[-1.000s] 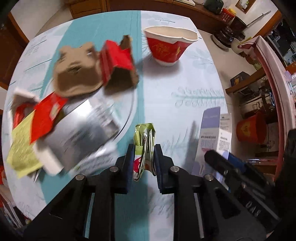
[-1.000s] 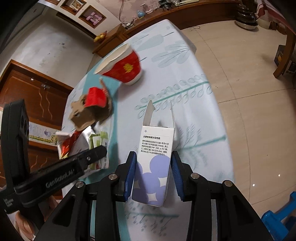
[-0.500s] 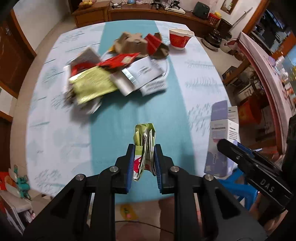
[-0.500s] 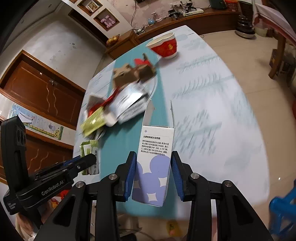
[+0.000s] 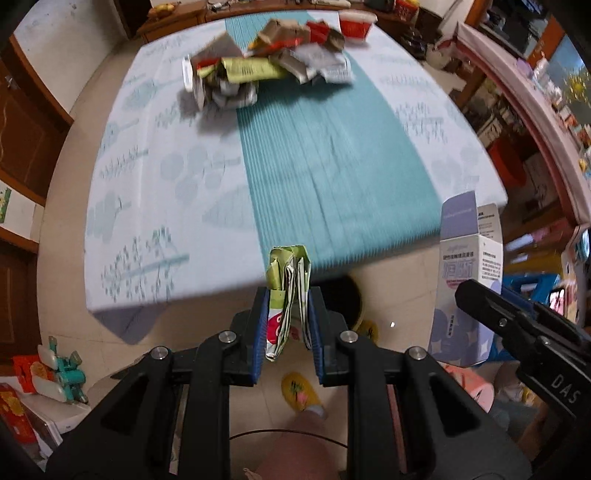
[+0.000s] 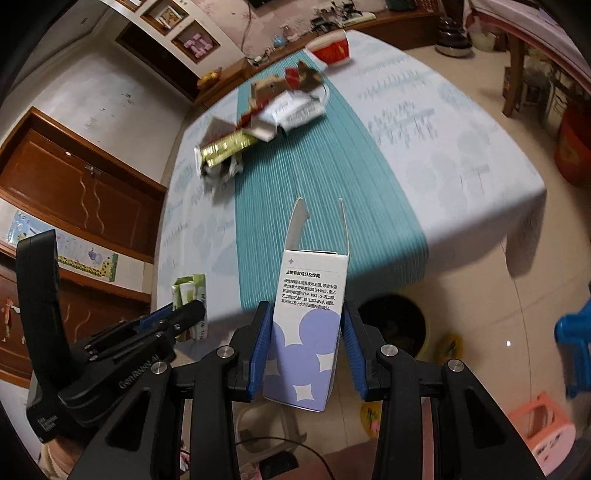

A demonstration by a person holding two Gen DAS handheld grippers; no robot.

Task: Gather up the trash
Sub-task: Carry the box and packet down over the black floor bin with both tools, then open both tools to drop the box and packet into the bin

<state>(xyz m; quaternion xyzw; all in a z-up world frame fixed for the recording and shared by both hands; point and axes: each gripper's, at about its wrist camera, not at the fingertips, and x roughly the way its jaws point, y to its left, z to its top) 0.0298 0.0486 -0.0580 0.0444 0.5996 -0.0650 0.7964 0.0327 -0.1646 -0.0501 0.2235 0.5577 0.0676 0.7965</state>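
Two grippers are loaded and hanging off the near edge of the large table with the pale leaf-print cloth and teal pleated runner [image 5: 332,155]. Far across that table lies the heap of leftover rubbish [image 5: 266,70] — crumpled foil, a yellow-green packet, torn brown card and red scraps — and beyond it a red-and-white paper cup [image 5: 354,25] stands apart near the far edge. On the floor just past the table's edge sits a dark round bin [image 6: 395,325], which I take to be where the trash goes; its contents are too dim to make out.

Next down in size, the tall white-and-lavender cardboard box with open top flaps [image 6: 306,325] is clamped upright between the blue pads of the right gripper [image 6: 306,345], held in the air a little left of the bin. Smallest, the folded green-and-white wrapper with a red patch [image 5: 288,295] is pinched on edge in the left gripper [image 5: 286,325], also off the table, with the bin's dark mouth just behind it.

So the step in hand looks like the carry to the bin. What comes next, I'd judge, is bringing each load over that opening and letting the fingers part; the box, being tall, could catch the rim if it is dropped off-centre.
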